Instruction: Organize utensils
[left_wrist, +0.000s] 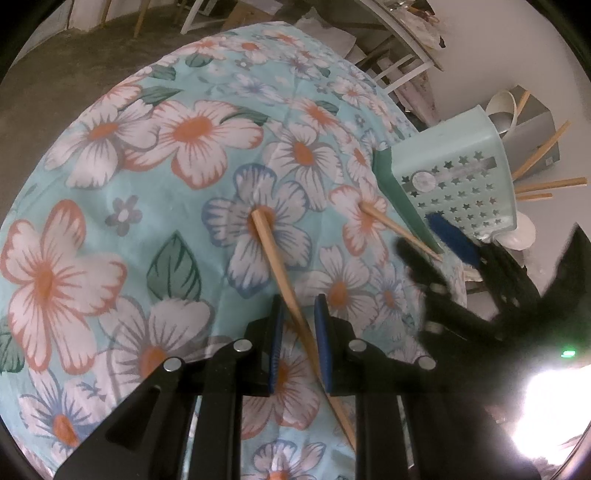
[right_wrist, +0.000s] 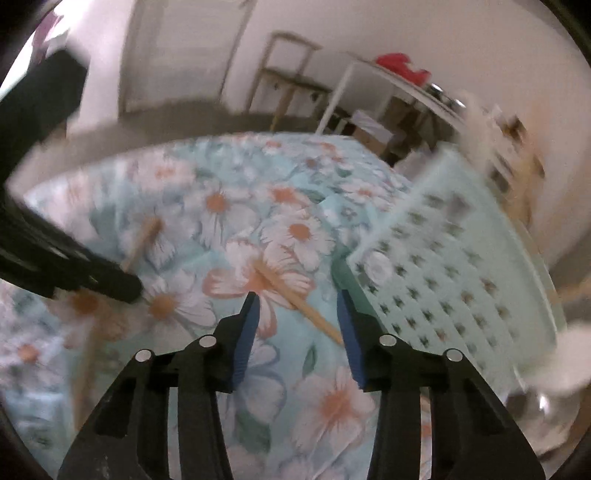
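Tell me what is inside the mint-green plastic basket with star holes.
The basket lies tipped; its perforated base faces the camera, hiding the inside. Wooden chopsticks and a white spoon stick out behind it.

We see the right wrist view smeared throughout; the chopstick (left_wrist: 288, 291) near our left gripper (left_wrist: 298, 345) passes behind its finger.
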